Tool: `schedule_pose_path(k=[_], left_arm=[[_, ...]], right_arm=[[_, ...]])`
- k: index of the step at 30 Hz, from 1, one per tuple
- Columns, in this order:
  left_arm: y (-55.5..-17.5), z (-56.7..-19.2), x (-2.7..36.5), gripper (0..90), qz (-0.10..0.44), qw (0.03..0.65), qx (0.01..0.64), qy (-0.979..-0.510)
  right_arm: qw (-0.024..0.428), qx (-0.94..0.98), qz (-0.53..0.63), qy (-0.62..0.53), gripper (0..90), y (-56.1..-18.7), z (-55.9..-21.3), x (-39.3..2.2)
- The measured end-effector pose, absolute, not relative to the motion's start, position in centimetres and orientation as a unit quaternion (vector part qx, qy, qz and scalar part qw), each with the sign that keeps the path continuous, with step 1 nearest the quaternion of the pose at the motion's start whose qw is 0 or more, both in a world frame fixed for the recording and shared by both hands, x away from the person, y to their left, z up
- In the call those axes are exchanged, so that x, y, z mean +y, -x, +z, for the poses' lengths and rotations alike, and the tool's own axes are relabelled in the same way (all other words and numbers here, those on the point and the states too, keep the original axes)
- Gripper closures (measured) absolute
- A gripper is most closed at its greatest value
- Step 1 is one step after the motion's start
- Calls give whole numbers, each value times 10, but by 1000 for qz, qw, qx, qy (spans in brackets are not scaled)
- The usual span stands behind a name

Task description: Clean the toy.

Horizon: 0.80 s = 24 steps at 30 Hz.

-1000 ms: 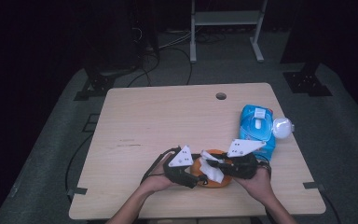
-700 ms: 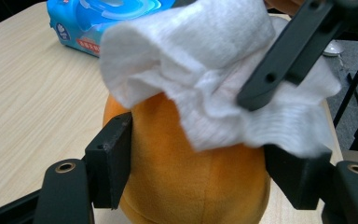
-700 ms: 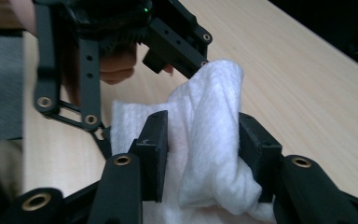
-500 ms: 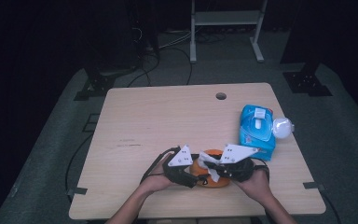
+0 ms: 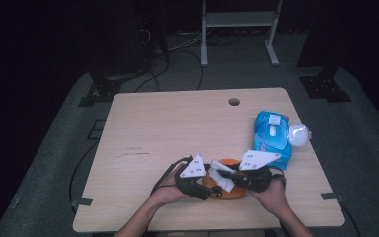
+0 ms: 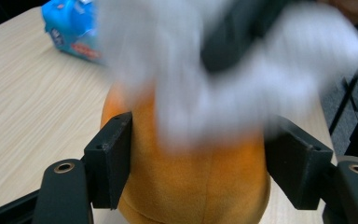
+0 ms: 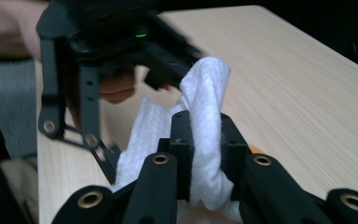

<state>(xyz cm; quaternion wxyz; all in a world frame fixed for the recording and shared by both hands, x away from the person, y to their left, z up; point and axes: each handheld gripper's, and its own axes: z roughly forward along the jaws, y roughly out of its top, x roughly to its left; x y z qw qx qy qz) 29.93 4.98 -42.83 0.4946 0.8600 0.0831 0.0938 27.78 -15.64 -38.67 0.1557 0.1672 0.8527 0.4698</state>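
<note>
The right tongs (image 7: 204, 154) are clamped on a bunched white wipe (image 7: 205, 93), their jaws having just been closing with the cloth pinched between them. The wipe rises above the jaws in a twisted fold and spills down behind them. The left tongs (image 6: 200, 158) are clamped on an orange rounded object (image 6: 196, 182), one black jaw pressed against each of its sides. In the left gripper view the wipe is a white blur lying over the top of the orange object.

From the high view, both tongs meet near the front edge of the wooden table (image 5: 177, 128), the left tongs (image 5: 202, 182) and right tongs (image 5: 227, 175) tip to tip over the orange object (image 5: 232, 192), with a hand behind each. To the right, near the table's edge, lies a blue packet of wipes (image 5: 271, 140), with a white round object (image 5: 298, 134) just beside it.
</note>
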Motion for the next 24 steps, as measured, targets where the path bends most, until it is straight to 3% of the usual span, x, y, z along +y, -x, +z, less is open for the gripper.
schedule_pose_path(k=[4,7,12,18,24], left_arm=[[-302,-432,54,293,89,491,90,-862],[-308,-436,61,296,78,493,106,-860],[-312,-439,64,292,67,500,110,-856],[-312,-429,60,121,63,535,127,-833],[-311,-434,62,267,72,514,114,-847]], right_arm=[[176,868,439,-154,795,-277,-390,-144],[185,856,444,-190,796,-284,-386,-161],[158,836,467,-239,795,-296,-390,-199],[155,841,469,-222,796,-292,-392,-188],[159,851,458,-201,794,-286,-392,-171]])
